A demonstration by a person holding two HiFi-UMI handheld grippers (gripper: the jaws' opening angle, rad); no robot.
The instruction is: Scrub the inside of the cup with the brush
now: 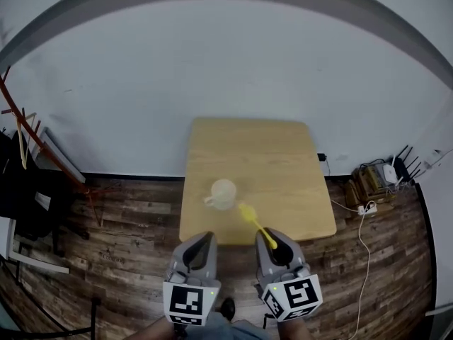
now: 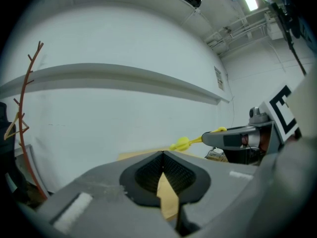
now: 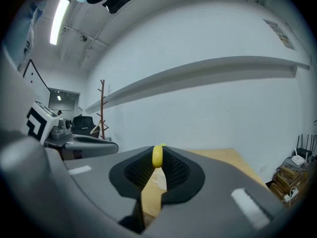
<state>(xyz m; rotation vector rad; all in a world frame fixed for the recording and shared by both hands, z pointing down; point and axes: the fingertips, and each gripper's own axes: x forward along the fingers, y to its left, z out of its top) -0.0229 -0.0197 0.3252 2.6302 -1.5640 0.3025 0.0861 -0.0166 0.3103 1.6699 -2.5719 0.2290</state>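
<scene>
Yellow brush (image 1: 253, 221) pinched in the right gripper's (image 1: 274, 244) fingers, head just beside the cup (image 1: 222, 193) on the bench (image 1: 283, 154). The left gripper's (image 1: 200, 243) fingers, pressed together, should probably open and steady the cup first.

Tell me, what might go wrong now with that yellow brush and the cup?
1. The cup stands loose on the table; the left gripper is shut and away from it, so the brush may tip or push it.
2. The right gripper pinches the brush by its thin handle's end; it could twist when pressed.
</scene>
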